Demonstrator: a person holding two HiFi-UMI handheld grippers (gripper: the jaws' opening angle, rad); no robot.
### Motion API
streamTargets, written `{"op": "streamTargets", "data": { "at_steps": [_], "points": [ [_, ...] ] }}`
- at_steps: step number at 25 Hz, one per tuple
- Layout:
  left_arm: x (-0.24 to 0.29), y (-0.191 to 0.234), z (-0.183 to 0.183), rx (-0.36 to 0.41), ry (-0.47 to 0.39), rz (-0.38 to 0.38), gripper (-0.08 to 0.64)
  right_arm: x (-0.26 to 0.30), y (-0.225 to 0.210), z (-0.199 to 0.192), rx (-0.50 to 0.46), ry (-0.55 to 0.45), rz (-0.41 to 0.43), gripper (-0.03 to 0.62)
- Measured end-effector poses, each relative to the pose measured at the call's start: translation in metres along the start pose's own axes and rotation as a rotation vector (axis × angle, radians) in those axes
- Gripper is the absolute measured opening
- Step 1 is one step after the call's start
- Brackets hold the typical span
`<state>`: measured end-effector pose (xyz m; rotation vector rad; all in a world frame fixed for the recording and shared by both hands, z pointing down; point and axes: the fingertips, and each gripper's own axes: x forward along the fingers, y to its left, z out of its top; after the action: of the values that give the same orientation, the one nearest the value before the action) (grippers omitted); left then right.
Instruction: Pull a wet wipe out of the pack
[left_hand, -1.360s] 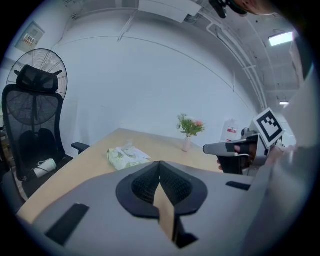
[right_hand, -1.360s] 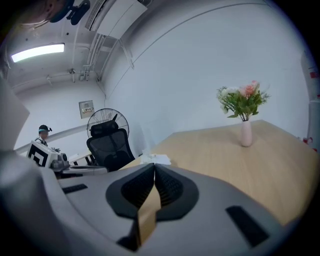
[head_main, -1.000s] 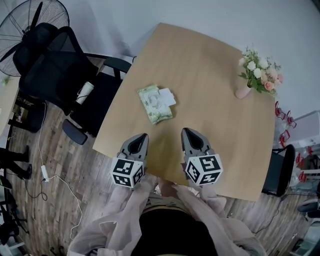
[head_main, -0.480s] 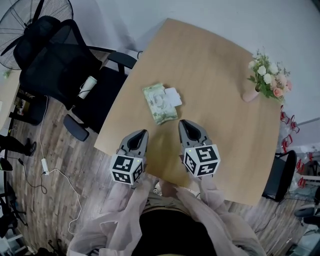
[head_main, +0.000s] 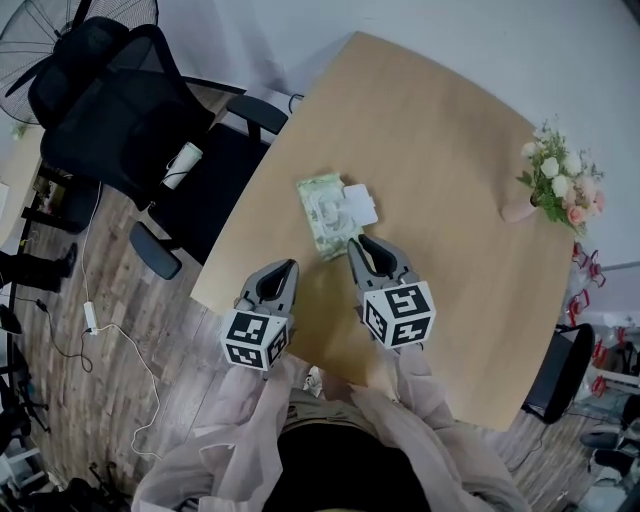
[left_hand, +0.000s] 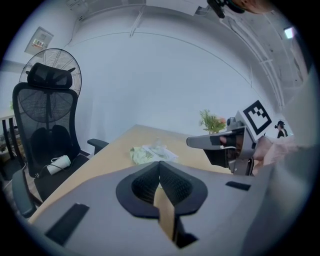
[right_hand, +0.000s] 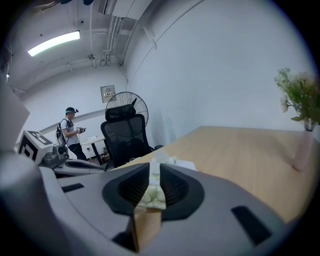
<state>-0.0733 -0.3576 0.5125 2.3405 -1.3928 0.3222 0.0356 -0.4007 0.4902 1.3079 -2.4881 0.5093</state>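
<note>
Wet-wipe pack (head_main: 325, 212) lies on the wooden counter (head_main: 440, 150). The right tool (head_main: 362, 244), its jaws just opened to a narrow gap, points at the pack's near end, gripping nothing. The left tool (head_main: 286, 267) hangs closed, empty.

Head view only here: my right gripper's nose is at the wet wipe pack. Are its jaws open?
Observer: On the right gripper the jaws have just been opening. The wet wipe pack shows in their narrow gap, and the pads are not pressing it.
Operator: And the left?
Observer: The left gripper has its jaws together, nothing between them.
Operator: Anyone nearby?
Observer: A person stands in the background, left of the office chair.
</note>
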Motion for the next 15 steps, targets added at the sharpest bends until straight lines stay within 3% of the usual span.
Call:
{"op": "streamTargets", "data": {
  "at_steps": [5, 10, 15],
  "points": [
    [0.009, 0.011, -0.001, -0.017, 0.008, 0.020, 0.011, 0.024, -0.003, -0.001, -0.013, 0.028, 0.028, 0.092],
    [0.016, 0.021, -0.003, -0.028, 0.023, 0.034, 0.011, 0.047, -0.002, -0.005, -0.026, 0.072, 0.066, 0.157],
    [0.020, 0.028, -0.003, -0.034, 0.031, 0.044, 0.011, 0.065, 0.002, -0.007, -0.036, 0.094, 0.094, 0.172]
  ]
}}
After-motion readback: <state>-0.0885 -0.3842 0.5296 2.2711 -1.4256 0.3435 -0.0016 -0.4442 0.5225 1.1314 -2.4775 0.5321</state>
